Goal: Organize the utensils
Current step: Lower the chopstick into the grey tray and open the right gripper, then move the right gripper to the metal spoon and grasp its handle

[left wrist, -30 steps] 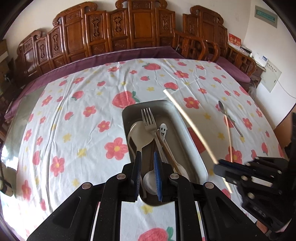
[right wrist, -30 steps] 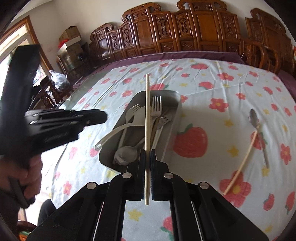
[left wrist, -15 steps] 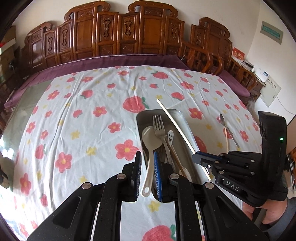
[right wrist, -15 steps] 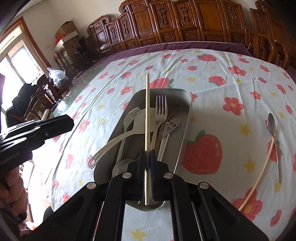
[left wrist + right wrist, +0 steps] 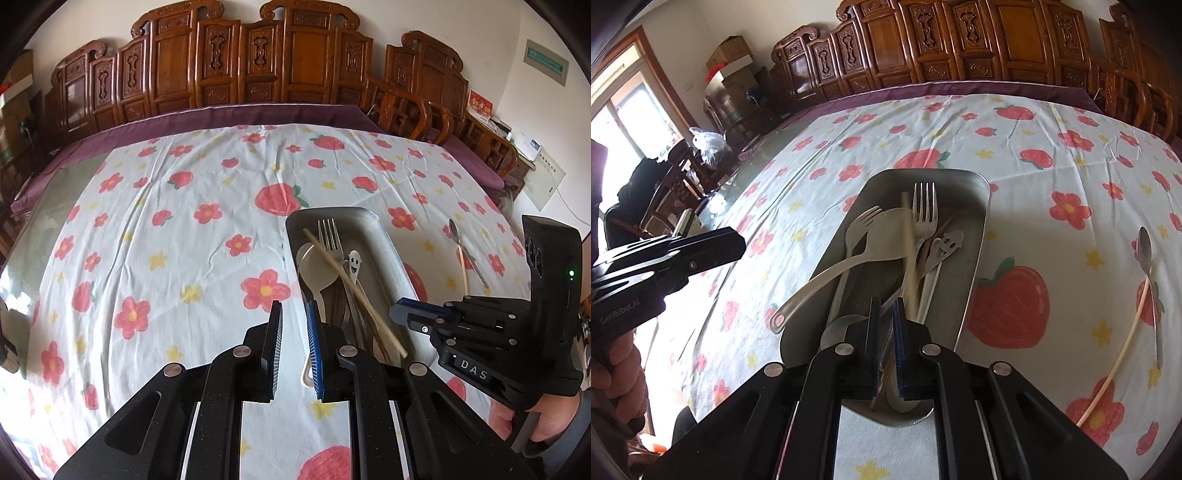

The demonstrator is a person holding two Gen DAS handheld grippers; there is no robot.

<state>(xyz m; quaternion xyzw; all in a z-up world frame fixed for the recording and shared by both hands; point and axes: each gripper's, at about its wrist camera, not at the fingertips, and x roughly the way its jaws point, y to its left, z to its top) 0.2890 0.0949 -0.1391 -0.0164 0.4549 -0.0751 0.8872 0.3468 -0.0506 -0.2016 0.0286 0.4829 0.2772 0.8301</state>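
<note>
Two forks (image 5: pixel 925 214) in tray (image 5: pixel 975 266) | one chopstick (image 5: pixel 1108 373), one spoon (image 5: pixel 1145 251) outside | right tool (image 5: pixel 885 325) opening, empty | left tool (image 5: pixel 294 332) slightly apart, empty

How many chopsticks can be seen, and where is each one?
2. One chopstick lies in the metal tray across the other utensils; the other chopstick lies on the tablecloth beside a spoon. More may be hidden under the pile.

Carved dark-wood chairs (image 5: pixel 258 62) lined the far table edge at 12 o'clock, more (image 5: pixel 436 110) curving to 2. White wall (image 5: pixel 498 44) behind, green sign (image 5: pixel 546 62) at 1. Floral tablecloth (image 5: pixel 166 240) over purple underlay (image 5: pixel 221 118). Right wrist view: bright window (image 5: pixel 624 122) at 9–10, cardboard boxes (image 5: pixel 729 55) at 11.
</note>
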